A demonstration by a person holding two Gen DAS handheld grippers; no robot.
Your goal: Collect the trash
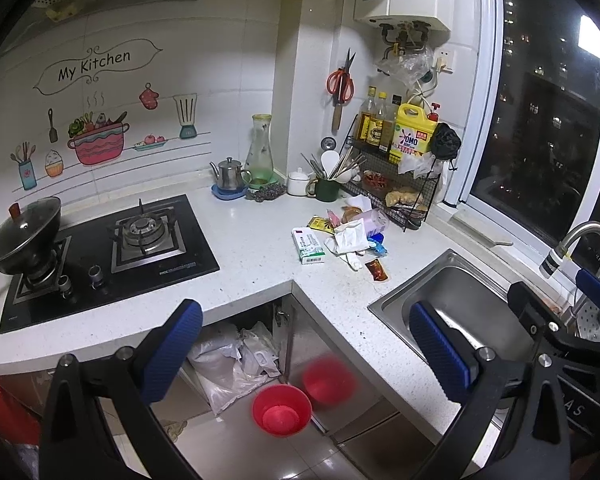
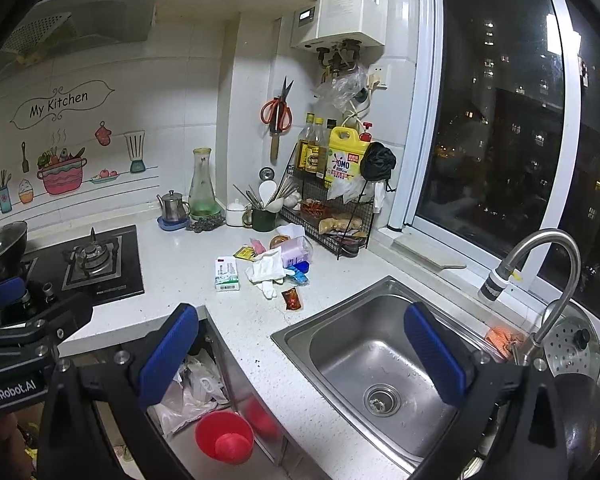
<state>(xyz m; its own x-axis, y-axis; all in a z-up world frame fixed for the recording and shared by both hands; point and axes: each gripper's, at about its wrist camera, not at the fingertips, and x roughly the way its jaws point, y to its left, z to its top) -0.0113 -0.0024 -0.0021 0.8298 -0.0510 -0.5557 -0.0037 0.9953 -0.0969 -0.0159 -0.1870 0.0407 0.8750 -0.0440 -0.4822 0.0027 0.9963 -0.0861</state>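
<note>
A heap of trash lies on the white counter near the wire rack: a green and white carton (image 1: 308, 245) (image 2: 227, 274), crumpled white gloves (image 1: 350, 240) (image 2: 266, 270), a pink packet (image 1: 374, 220) (image 2: 294, 251), a yellow sachet (image 1: 320, 224) (image 2: 244, 253), blue wrappers (image 1: 376, 246) (image 2: 299, 274) and a red-brown sauce packet (image 1: 377, 270) (image 2: 291, 298). A red bin (image 1: 282, 410) (image 2: 224, 436) stands on the floor below the counter. My left gripper (image 1: 306, 356) is open, well short of the heap. My right gripper (image 2: 300, 354) is open too, over the counter edge by the sink.
A steel sink (image 1: 460, 300) (image 2: 340, 356) with a curved tap (image 2: 540, 272) is at the right. A gas hob (image 1: 100, 256) with a lidded wok (image 1: 22, 236) is at the left. Kettle (image 1: 230, 174), vase, mugs and a wire rack (image 1: 396, 184) with bottles line the back. Plastic bags (image 1: 236, 360) fill the open cupboard.
</note>
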